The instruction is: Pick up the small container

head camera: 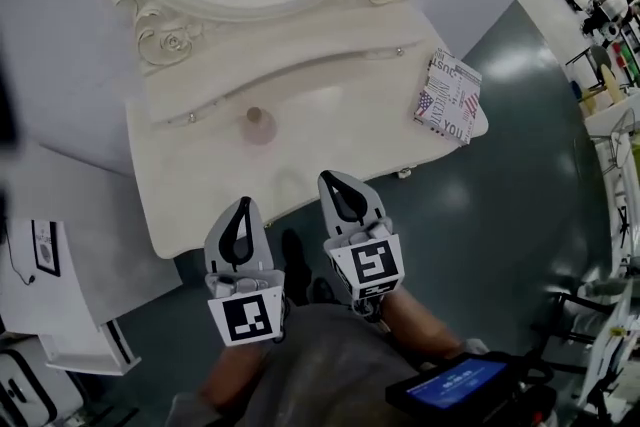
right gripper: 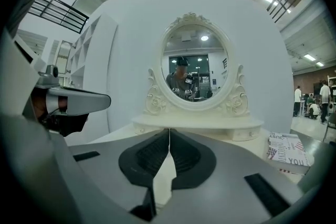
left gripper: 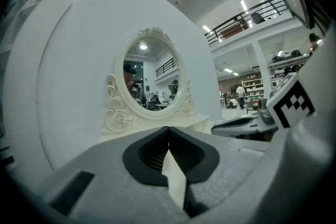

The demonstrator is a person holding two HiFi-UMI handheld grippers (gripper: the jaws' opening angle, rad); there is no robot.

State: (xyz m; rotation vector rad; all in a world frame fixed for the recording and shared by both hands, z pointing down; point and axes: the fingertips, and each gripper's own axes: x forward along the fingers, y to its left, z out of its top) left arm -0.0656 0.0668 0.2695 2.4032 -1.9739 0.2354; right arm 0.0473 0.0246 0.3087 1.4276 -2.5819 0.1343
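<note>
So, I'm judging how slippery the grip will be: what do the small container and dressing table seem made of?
Small container: pale pink, seemingly translucent, so probably glass or plastic, with a tan cap; too small to settle.
Dressing table: cream-painted, satin sheen, carved rose trim, likely wood or resin.

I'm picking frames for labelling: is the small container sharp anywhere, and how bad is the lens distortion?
Head view: the small container looks soft and low-contrast on the pale dressing table. Left gripper view and right gripper view: heavy fisheye bending, black rim, container not visible.
</note>
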